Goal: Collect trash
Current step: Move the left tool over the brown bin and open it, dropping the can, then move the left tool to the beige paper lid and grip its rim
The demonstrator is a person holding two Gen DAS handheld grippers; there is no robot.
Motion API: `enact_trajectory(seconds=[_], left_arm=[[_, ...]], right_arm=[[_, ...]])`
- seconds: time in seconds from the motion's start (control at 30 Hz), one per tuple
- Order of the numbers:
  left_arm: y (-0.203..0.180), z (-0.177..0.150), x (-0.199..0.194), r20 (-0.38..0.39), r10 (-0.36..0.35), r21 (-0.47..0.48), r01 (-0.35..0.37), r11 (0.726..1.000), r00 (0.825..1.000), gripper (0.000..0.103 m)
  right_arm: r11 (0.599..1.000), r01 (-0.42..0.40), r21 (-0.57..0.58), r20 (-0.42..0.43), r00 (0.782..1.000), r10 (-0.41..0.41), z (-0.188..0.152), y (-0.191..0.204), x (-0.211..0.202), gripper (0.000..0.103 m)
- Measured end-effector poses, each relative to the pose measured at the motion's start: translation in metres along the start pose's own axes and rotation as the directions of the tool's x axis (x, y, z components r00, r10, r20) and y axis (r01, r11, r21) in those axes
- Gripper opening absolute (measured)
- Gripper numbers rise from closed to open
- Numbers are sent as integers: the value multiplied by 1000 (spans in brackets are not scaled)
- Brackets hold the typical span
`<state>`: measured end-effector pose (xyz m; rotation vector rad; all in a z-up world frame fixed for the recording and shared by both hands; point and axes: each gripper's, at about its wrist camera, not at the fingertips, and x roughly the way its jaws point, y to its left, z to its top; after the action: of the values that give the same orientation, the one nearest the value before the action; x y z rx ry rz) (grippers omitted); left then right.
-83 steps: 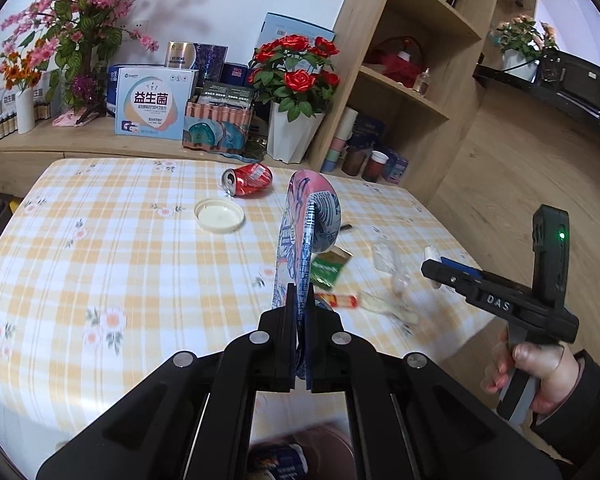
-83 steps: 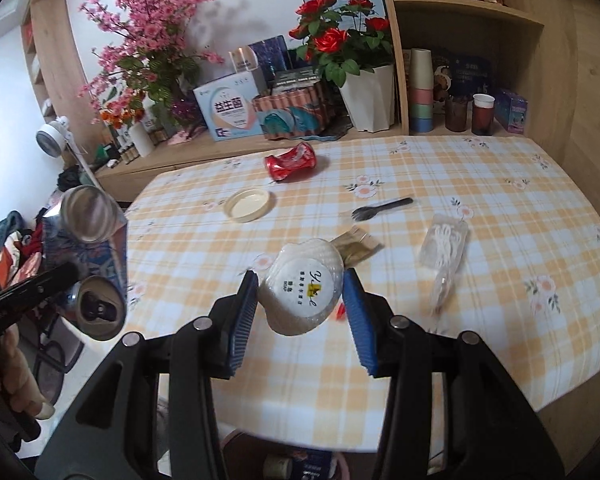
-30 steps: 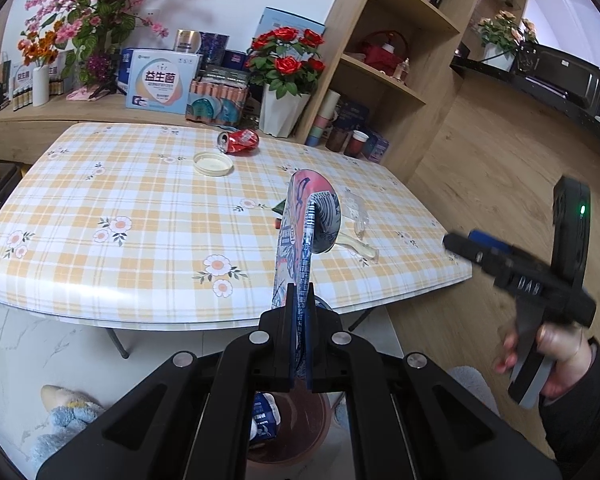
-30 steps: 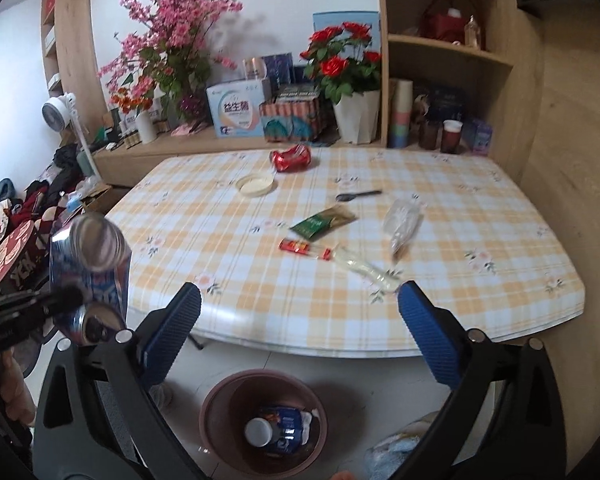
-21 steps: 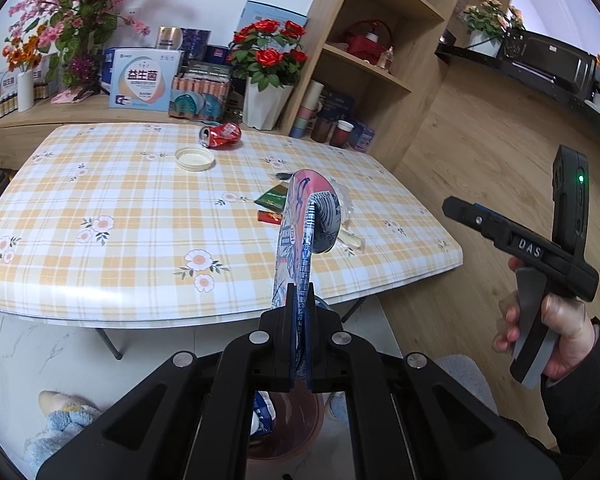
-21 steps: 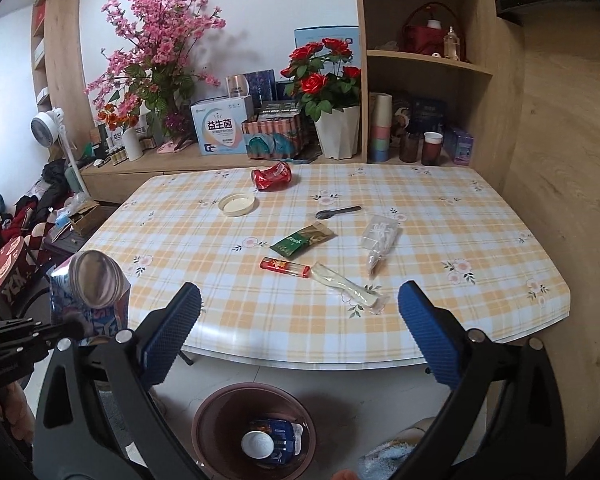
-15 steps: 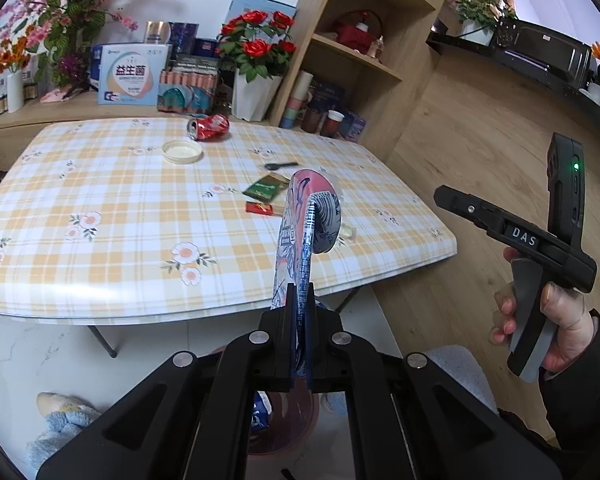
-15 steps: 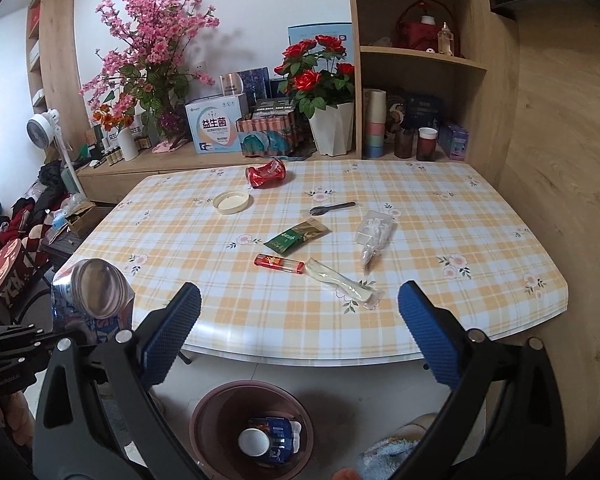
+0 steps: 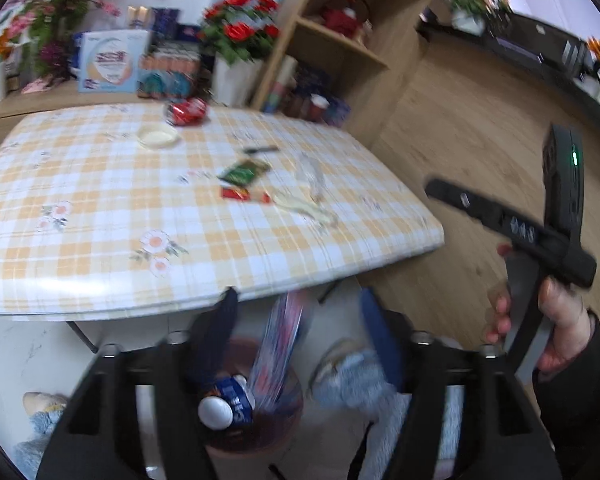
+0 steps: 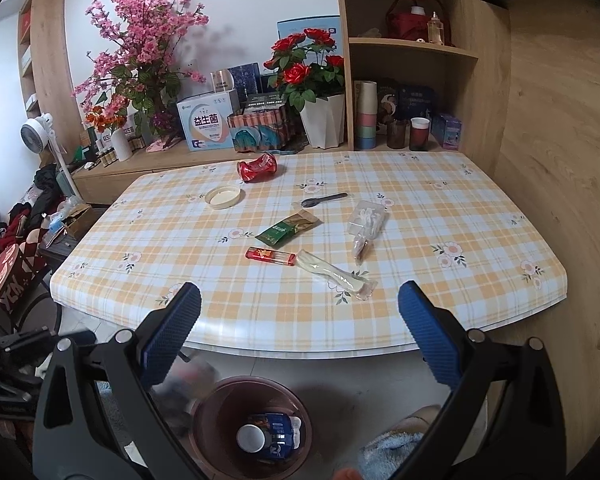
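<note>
My left gripper (image 9: 296, 320) is open above the brown trash bin (image 9: 256, 436) on the floor. A crushed patterned can (image 9: 280, 344) is loose between its fingers, blurred, falling toward the bin. The bin (image 10: 216, 404) holds a white cup (image 10: 251, 438) and a blue can (image 10: 276, 432). My right gripper (image 10: 296, 332) is open and empty in front of the table edge. On the checked tablecloth (image 10: 420, 200) lie a red crushed can (image 10: 258, 167), a cream lid (image 10: 222, 196), a black spoon (image 10: 324, 199), a green wrapper (image 10: 288, 229), a red wrapper (image 10: 270, 255) and clear plastic wrappers (image 10: 332, 270).
A wooden sideboard (image 10: 160, 158) behind the table carries flower vases and boxes. A shelf unit (image 10: 412, 52) stands at the back right. A fan (image 10: 36, 130) and clutter stand at the left. A slippered foot (image 10: 396, 440) is beside the bin.
My left gripper opened and let go of the crushed patterned can, which is dropping toward the bin. The right gripper let go of the white cup earlier; it now lies in the bin.
</note>
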<state>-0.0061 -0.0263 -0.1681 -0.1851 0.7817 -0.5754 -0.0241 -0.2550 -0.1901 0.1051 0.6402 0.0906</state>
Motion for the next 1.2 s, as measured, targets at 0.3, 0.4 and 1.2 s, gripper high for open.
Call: enact_trajectory(seconds=[0.3, 0.4, 1.2], left_arm=[[39, 15, -23, 87, 256, -60, -251, 966, 963, 97], [51, 20, -30, 105, 298, -79, -291, 954, 949, 97], [109, 70, -8, 174, 346, -55, -341, 938, 922, 97]], right_arm=[[1000, 21, 17, -19, 1000, -20, -6, -7, 6, 97], [999, 38, 14, -16, 999, -38, -6, -8, 7, 97], [999, 21, -29, -147, 989, -25, 10, -35, 93, 97]])
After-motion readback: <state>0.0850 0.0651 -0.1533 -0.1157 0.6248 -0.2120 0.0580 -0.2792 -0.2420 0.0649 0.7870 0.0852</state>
